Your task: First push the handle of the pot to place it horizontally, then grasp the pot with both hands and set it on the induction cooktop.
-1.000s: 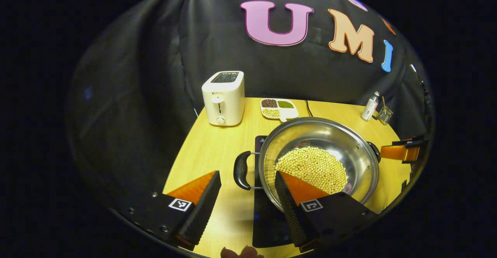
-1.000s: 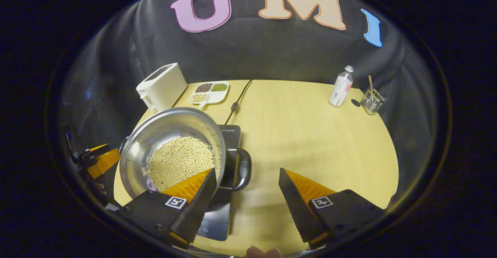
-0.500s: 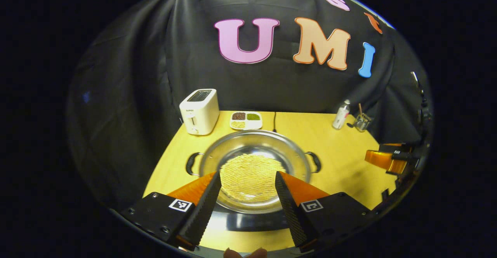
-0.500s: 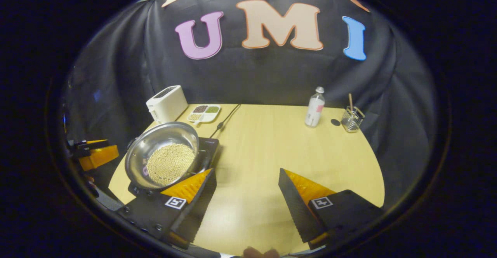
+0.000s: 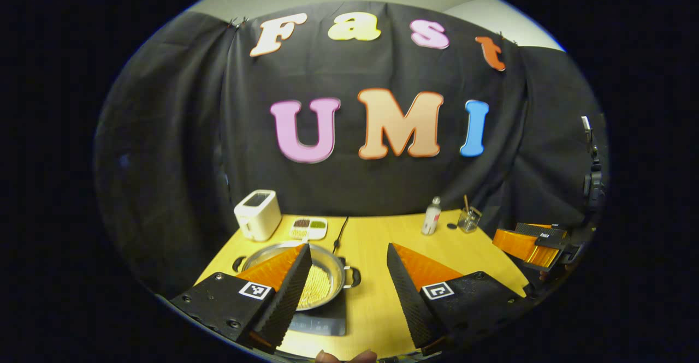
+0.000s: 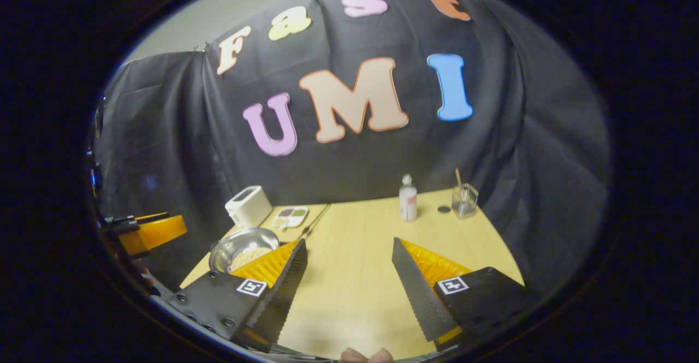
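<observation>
A steel pot (image 5: 329,271) with beans in it sits on the black induction cooktop (image 5: 322,323) at the table's near left. Its two black handles (image 5: 354,277) point left and right. My left gripper (image 5: 348,248) hovers well back from the pot and above it, open, holding nothing; its left finger (image 5: 284,284) hides part of the pot. In the right gripper view the pot (image 6: 240,244) lies far off at lower left. My right gripper (image 6: 348,242) is open over bare table. The right gripper (image 5: 532,243) also appears at the left gripper view's right edge.
A white toaster (image 5: 256,221) and a divided dish of beans (image 5: 308,227) stand at the back left, with a cable (image 5: 341,232) running towards the cooktop. A small bottle (image 6: 407,199) and a glass with sticks (image 6: 464,199) stand at the back right.
Both grippers have drawn back and risen away from the pot, open throughout. The pot stays on the cooktop and looks much smaller now. More of the booth wall is in view.
</observation>
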A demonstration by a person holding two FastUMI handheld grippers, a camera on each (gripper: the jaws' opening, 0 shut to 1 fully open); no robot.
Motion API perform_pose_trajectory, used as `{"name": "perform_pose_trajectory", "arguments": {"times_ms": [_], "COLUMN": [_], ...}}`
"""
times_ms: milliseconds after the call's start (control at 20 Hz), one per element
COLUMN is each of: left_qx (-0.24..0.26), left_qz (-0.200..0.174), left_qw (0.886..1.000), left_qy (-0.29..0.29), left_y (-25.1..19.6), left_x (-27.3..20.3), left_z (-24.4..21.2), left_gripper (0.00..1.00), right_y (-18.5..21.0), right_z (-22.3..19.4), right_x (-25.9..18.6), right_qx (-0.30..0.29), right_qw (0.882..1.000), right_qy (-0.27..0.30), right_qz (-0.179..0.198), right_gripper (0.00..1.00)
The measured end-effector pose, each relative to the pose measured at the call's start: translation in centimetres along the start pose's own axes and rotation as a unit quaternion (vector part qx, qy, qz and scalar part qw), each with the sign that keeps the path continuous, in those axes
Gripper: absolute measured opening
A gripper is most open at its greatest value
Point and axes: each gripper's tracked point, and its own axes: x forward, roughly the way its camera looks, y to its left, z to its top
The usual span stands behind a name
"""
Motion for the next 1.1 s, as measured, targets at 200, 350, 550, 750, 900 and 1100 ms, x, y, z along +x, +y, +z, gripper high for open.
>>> {"name": "perform_pose_trajectory", "arguments": {"times_ms": [200, 350, 550, 750, 900, 1100], "left_qx": [-0.023, -0.005, -0.007, -0.014, -0.020, -0.049], "left_qz": [-0.040, -0.042, -0.027, -0.027, -0.034, -0.049], "left_qw": [0.995, 0.992, 0.994, 0.996, 0.997, 0.996], "left_qy": [-0.091, -0.119, -0.103, -0.080, -0.064, -0.050], "left_y": [-3.5, -2.5, 0.5, 3.7, 5.0, 6.3], "left_x": [-0.6, -1.2, -2.1, -2.3, -1.6, -0.9], "left_z": [8.1, 9.4, 7.1, 3.9, 1.7, 0.2], "left_gripper": [0.83, 0.83, 0.82, 0.81, 0.85, 0.85], "right_y": [-0.2, 0.7, 2.6, 4.0, 4.4, 5.2], "right_z": [5.7, 6.9, 5.9, 4.4, 3.0, 0.7], "right_x": [-1.9, -2.2, -2.1, -1.1, -0.9, -1.0], "right_qx": [-0.004, -0.070, -0.117, -0.133, -0.138, -0.152], "right_qw": [0.997, 0.989, 0.984, 0.985, 0.985, 0.985], "right_qy": [-0.079, -0.126, -0.131, -0.112, -0.097, -0.070], "right_qz": [-0.009, -0.009, -0.012, -0.019, -0.031, -0.049], "right_gripper": [0.93, 0.92, 0.94, 0.94, 0.95, 0.99]}}
